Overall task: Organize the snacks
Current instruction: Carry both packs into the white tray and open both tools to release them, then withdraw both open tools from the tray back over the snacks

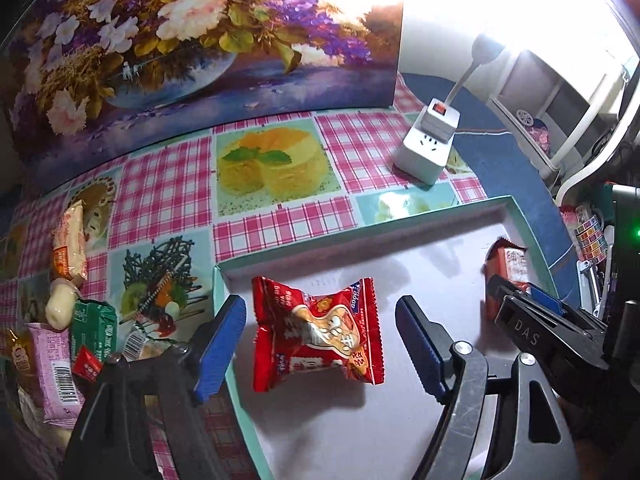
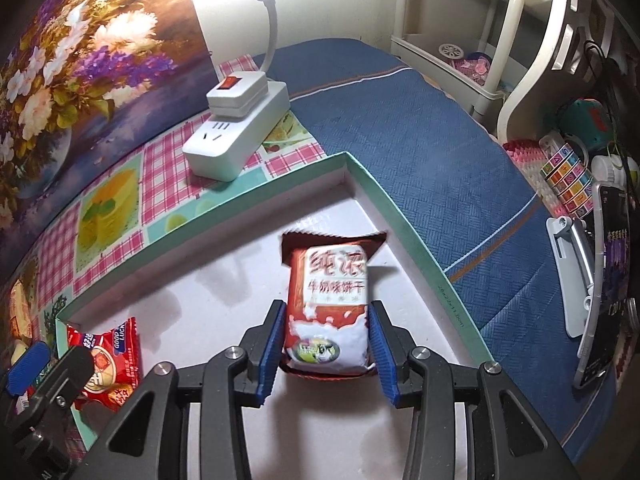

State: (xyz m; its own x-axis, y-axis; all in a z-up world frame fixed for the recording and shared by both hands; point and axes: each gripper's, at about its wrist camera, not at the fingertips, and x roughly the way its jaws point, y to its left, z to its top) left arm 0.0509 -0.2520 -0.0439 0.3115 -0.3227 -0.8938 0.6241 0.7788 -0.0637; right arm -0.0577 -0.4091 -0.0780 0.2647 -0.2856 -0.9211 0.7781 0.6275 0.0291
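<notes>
With the red snack packet (image 1: 318, 334) lying free in the teal box (image 1: 420, 216) between my wide-open left gripper (image 1: 320, 344), I'd spread the right gripper (image 2: 326, 344), whose 2 pads pinch the milk biscuit pack (image 2: 328, 304), only once it rests flat near the corner.

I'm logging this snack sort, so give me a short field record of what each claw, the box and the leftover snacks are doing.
left claw: open, around red packet, not touching
right claw: shut on biscuit pack
box: holds both packets, white floor, green rim
pile: unsorted snacks on tablecloth, left of box
behind: power strip, lamp lit
</notes>
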